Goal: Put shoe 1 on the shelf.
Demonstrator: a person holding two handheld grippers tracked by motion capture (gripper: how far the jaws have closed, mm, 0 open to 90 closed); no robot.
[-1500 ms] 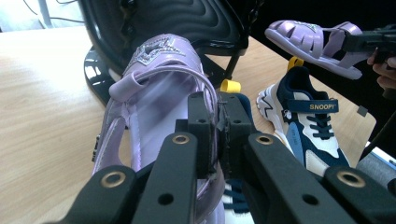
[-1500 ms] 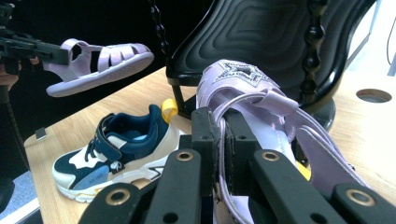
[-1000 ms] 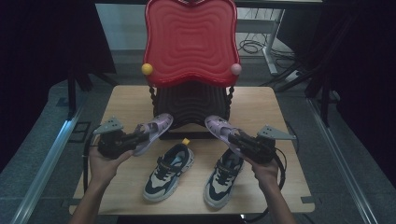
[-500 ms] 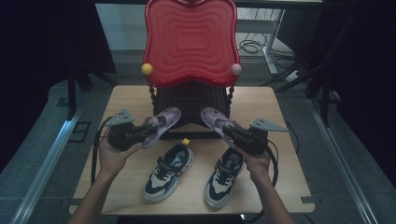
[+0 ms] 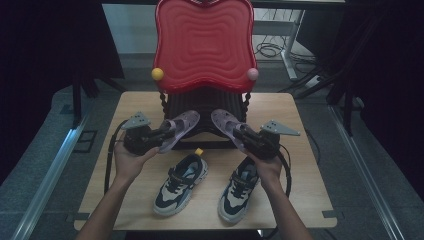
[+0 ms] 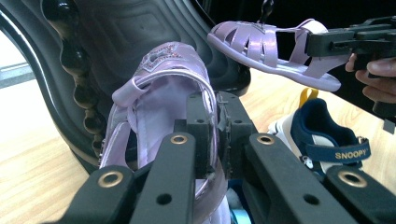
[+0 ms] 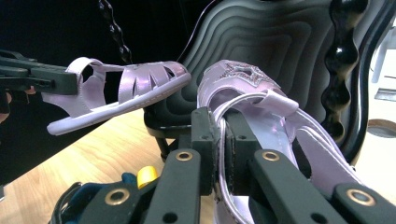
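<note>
two purple sandals [image 5: 181, 126], one clamped per gripper [image 5: 159, 139].

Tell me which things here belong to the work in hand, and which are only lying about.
In hand:
- left purple sandal, clamped in the left tongs
- right purple sandal, clamped in the right tongs
- black shelf under the red chair-shaped back, which both sandals point toward

Lying about:
- left sneaker
- right sneaker
</note>
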